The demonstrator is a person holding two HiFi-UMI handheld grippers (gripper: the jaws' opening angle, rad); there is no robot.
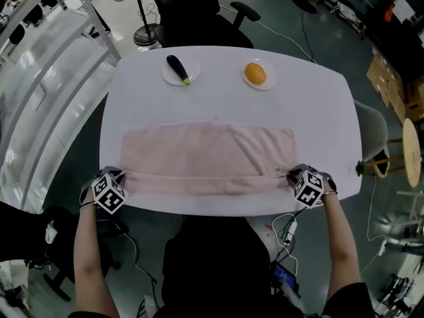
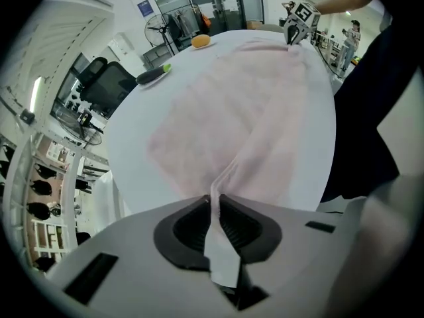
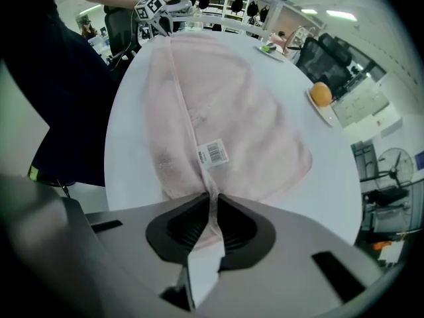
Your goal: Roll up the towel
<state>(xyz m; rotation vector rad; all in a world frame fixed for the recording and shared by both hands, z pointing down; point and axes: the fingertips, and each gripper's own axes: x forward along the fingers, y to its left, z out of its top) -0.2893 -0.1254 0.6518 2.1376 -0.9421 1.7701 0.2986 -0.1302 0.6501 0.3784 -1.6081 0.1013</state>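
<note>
A pale pink towel (image 1: pixel 205 158) lies spread across the white table (image 1: pixel 232 105), its near edge folded over into a narrow band. My left gripper (image 1: pixel 118 175) is shut on the towel's near left corner, cloth (image 2: pixel 225 177) pinched between its jaws. At the near right corner my right gripper (image 1: pixel 291 175) is shut on the towel (image 3: pixel 212 134), just below a white barcode label (image 3: pixel 212 153). Each gripper appears far off in the other's view: the right gripper (image 2: pixel 293 37) and the left gripper (image 3: pixel 159 20).
At the table's far side sit a small plate with a dark eggplant (image 1: pixel 177 68) and another plate with an orange fruit (image 1: pixel 255 73). A black office chair (image 1: pixel 199 12) stands behind the table. A stool (image 1: pixel 411 148) is at the right.
</note>
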